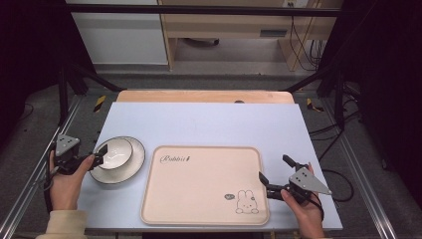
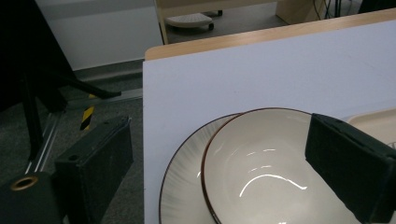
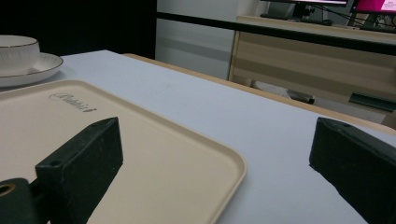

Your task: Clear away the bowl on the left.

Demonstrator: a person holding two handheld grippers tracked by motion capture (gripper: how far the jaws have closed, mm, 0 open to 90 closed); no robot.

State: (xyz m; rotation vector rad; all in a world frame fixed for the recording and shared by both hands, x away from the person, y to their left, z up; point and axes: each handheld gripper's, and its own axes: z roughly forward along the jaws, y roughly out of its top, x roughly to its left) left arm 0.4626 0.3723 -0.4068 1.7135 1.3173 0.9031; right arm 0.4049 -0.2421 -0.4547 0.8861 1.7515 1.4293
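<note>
Leftmost, my left gripper (image 1: 99, 158) sits at the near left edge of the pale blue desk (image 1: 209, 124). Its jaws stand apart, released, straddling the left rim of the small white glazed bowl with a dark rim (image 1: 115, 153). In the left gripper view one jaw hangs outside the bowl (image 2: 275, 172) over the desk edge, and the other is over the bowl's inner wall; I cannot tell if either pad touches the rim. The bowl rests on a wider white round plate with a dark edge (image 1: 133, 167), set toward the plate's far left side.

Just right of the plate, close beside it, lies the cream rectangular plastic tray with a rabbit print (image 1: 199, 199), flat on the desk.

At the tray's right edge is my right gripper (image 1: 272, 175), jaws wide apart and holding nothing. In the right gripper view one jaw hangs above the tray (image 3: 154, 154) and the other above bare desk.
</note>
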